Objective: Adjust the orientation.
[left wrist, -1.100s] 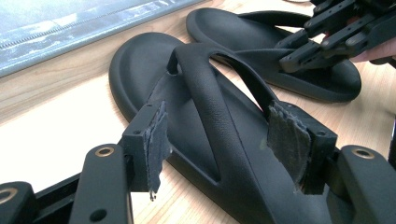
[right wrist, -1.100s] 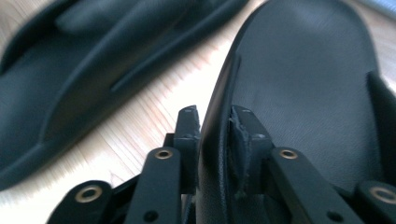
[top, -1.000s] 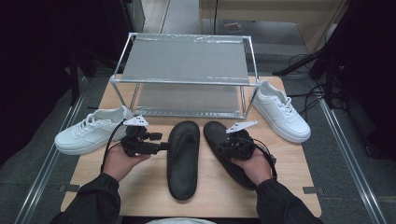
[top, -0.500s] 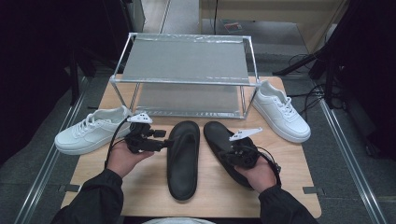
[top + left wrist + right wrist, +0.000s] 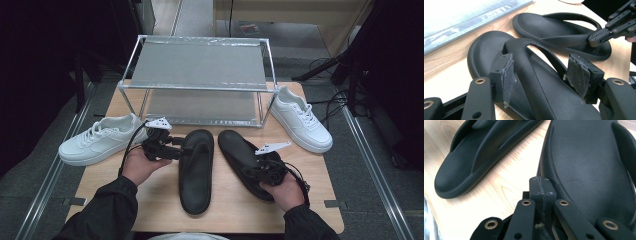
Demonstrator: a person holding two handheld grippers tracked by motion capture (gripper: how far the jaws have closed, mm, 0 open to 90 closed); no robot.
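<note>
On the left edge of the pale wooden table (image 5: 150,200), with its light grain, lies a white sneaker (image 5: 97,145), smooth and leather-like, laced, with a thick white sole, its toe pointing left. Behind the middle of the table stands a two-tier rack (image 5: 200,65) of thin metal tubes with flat grey mesh-like shelves; in the left gripper view faint lettering runs along the shelf's edge, too blurred to read.

The left gripper (image 5: 172,148) is held level, just beside the left black sandal (image 5: 196,170). Its jaws stand wide apart on either side of the sandal's strap, and the frayed grey pads (image 5: 509,75) do not press on it. The sandal is matte moulded foam or rubber, with a rounded toe, a thick rim and a smooth arched strap; it lies lengthwise at the table's middle.

The right black sandal (image 5: 245,160), of the same make, lies just beside it, angled, with its toe towards the rack. The right gripper (image 5: 260,170) sits at this sandal's near edge. In the right gripper view its jaws have just been closing and now meet pad to pad, with nothing visible between them, close against the sandal's finely textured rim (image 5: 584,170).

At the right edge lies a second white sneaker (image 5: 301,119), with its toe pointing towards the near right corner.
</note>
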